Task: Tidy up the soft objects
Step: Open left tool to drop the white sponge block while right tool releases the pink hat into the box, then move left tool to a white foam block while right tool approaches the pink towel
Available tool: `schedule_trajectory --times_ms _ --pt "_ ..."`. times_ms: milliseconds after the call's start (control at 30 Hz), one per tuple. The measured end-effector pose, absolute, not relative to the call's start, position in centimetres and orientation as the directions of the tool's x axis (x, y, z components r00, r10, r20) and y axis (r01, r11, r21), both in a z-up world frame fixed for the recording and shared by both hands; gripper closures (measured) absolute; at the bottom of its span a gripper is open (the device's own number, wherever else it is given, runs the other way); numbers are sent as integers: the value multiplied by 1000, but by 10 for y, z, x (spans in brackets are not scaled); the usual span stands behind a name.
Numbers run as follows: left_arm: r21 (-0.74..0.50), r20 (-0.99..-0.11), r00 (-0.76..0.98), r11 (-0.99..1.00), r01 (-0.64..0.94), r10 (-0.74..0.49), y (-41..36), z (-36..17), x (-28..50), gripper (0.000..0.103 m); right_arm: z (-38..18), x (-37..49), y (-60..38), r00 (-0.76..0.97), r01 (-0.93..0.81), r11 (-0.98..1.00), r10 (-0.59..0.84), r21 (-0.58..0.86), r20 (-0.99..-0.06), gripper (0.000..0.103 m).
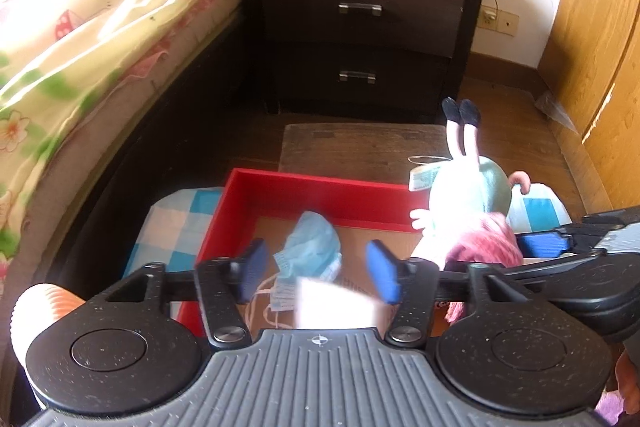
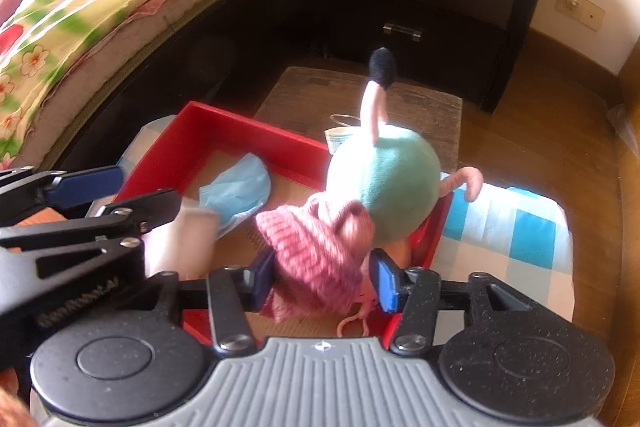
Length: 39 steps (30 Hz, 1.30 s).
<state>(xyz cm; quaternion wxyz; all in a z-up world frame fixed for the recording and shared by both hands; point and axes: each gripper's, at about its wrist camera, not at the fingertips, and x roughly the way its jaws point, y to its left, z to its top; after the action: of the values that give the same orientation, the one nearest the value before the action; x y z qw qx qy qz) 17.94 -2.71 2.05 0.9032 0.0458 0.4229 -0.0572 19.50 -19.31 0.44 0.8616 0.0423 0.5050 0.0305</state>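
Red box (image 1: 312,187) sits on the floor between the bed (image 1: 80,27) and a wooden stool (image 1: 360,143), hemmed in on the left, open floor to the right. Inside: blue face mask (image 1: 314,243) and a pale blurred item under the released left tongs (image 1: 316,269). Right tongs (image 2: 324,277) straddle the upside-down plush doll (image 2: 384,183) by its pink knit hat (image 2: 320,259), pads not clearly pressing; hang-tag text unreadable.

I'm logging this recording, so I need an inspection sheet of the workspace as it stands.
Surface: wood floor with a checked cushion under the red box.
Job's things: blue mask lies in the box; plush doll upside down over its right side.
Clutter: pale blurred item in the box.
Grippers: left gripper open above the mask; right gripper open around the doll's pink hat.
Cables: wire at the wall socket.
Surroundings: bed, nightstand, wardrobe.
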Motion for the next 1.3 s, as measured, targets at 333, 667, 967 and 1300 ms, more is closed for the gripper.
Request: schedule_trajectory --times_ms 333,667,967,1300 --pt "40 -755 652 987 156 -73 -25 33 157 29 12 180 -198 500 4 990 117 138 -858 61" --pt "56 -770 633 980 190 -79 -27 27 123 28 10 148 -196 483 -1 993 102 115 -869 59" --pt "74 -770 634 976 205 -75 -30 27 103 28 10 125 -195 479 0 992 109 125 -871 59" --pt "82 -790 609 974 210 -65 -18 21 69 28 12 91 -191 478 -15 994 104 111 -872 59"
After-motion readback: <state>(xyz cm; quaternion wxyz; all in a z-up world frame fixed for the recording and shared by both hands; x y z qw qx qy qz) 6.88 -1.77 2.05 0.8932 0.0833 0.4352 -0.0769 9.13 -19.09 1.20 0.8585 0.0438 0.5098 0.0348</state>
